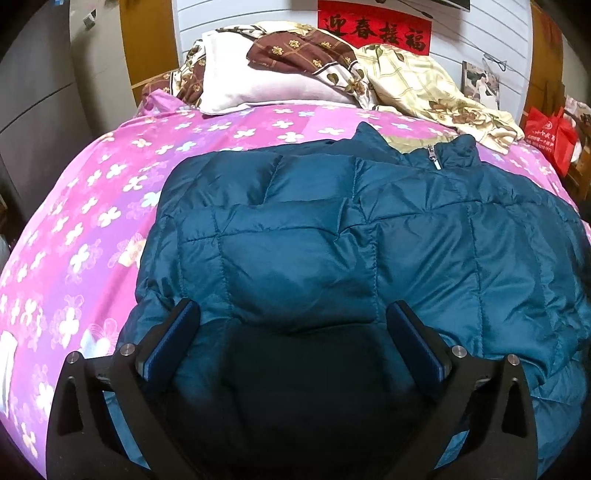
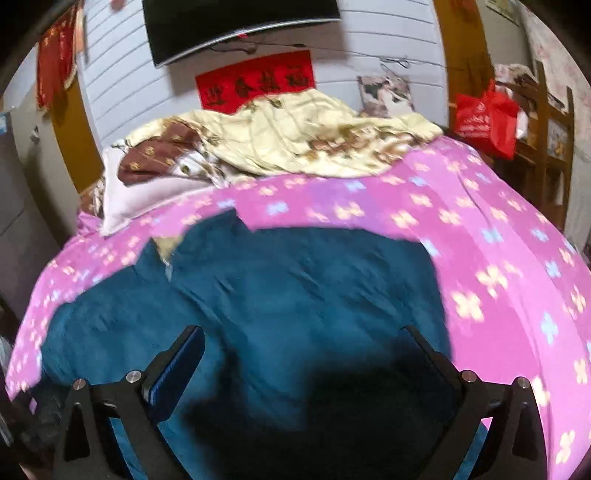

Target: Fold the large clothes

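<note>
Black fingers of the left gripper (image 1: pixel 293 317) fill the bottom of its view, spread wide with nothing between the blue pads (image 1: pixel 173 339), and right beneath them lies the teal quilted jacket (image 1: pixel 369 240), casting a dark shadow on the fabric. Jacket's spread flat, collar and silver zipper pull (image 1: pixel 433 157) pointing away toward the far end of the bed. Over on the right wrist view, blurry picture, but the right gripper (image 2: pixel 306 343) is gaping open too, hovering above that same jacket (image 2: pixel 277 295), its near hem running under both fingers.

Out from the jacket now: it sits on a pink floral bedspread (image 1: pixel 92 206), which shows on either side of it. Beyond the collar, a pale pillow (image 1: pixel 258 79) and a heap of cream-and-brown patterned bedding (image 1: pixel 413 81). Past that heap, a white panelled wall (image 2: pixel 369 48) carrying a red banner (image 1: pixel 373 29) with black characters, and above the banner a dark screen (image 2: pixel 240 26). Right of the jacket, beyond the bed's edge, a red bag (image 2: pixel 484 118) hangs at wooden shelving (image 2: pixel 550 129).
</note>
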### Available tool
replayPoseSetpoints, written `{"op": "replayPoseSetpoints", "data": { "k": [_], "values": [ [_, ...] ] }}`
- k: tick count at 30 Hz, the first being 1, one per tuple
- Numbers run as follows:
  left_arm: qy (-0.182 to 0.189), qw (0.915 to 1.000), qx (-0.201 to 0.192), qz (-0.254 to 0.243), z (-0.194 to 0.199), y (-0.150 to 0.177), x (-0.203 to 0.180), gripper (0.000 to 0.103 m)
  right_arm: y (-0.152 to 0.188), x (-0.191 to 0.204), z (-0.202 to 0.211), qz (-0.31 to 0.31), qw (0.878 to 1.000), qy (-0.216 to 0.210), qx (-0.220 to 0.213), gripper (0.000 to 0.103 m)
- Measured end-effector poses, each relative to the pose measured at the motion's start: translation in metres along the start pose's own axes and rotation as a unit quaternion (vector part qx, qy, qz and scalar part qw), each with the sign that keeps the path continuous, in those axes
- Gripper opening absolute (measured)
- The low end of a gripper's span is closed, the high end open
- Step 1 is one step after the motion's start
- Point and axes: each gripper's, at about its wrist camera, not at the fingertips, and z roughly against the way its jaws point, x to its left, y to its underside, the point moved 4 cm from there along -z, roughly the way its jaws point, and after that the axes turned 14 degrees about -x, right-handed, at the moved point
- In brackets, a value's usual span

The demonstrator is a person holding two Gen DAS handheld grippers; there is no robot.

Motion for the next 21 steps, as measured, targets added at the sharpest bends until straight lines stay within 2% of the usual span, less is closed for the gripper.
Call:
{"op": "replayPoseSetpoints", "data": {
  "k": [3,5,7,10,13,16,19,21],
  "values": [
    [0.002,1.0000,0.001,0.002,0.000,0.001,0.000,0.103,-0.002,0.029,-0.033,0.015,0.999,-0.014,0.046,0.103],
    [0.003,1.0000,0.000,0.002,-0.001,0.001,0.000,0.103,0.011,0.039,-0.057,0.039,0.995,-0.002,0.089,0.103],
    [0.004,1.0000,0.001,0.002,-0.002,0.001,0.001,0.103,0.020,0.043,-0.065,0.063,0.993,0.011,0.104,0.103],
    [0.003,1.0000,0.000,0.001,-0.001,0.000,0.002,0.103,0.013,0.043,-0.053,0.059,0.993,0.007,0.099,0.103],
    [-0.004,1.0000,-0.005,0.000,0.003,-0.002,0.003,0.103,0.004,0.038,-0.016,0.059,0.997,-0.003,0.051,0.103],
    [-0.008,0.9999,-0.012,-0.003,0.012,-0.003,0.002,0.103,0.007,0.039,0.017,0.071,0.997,-0.015,0.021,0.103],
    [-0.005,0.9999,-0.014,-0.007,0.014,0.000,-0.002,0.103,0.025,0.033,0.034,0.075,0.997,-0.014,0.018,0.103],
    [0.001,0.9999,-0.008,-0.007,0.010,0.003,-0.002,0.103,0.043,0.025,0.024,0.069,0.997,-0.016,0.043,0.103]
  ]
}}
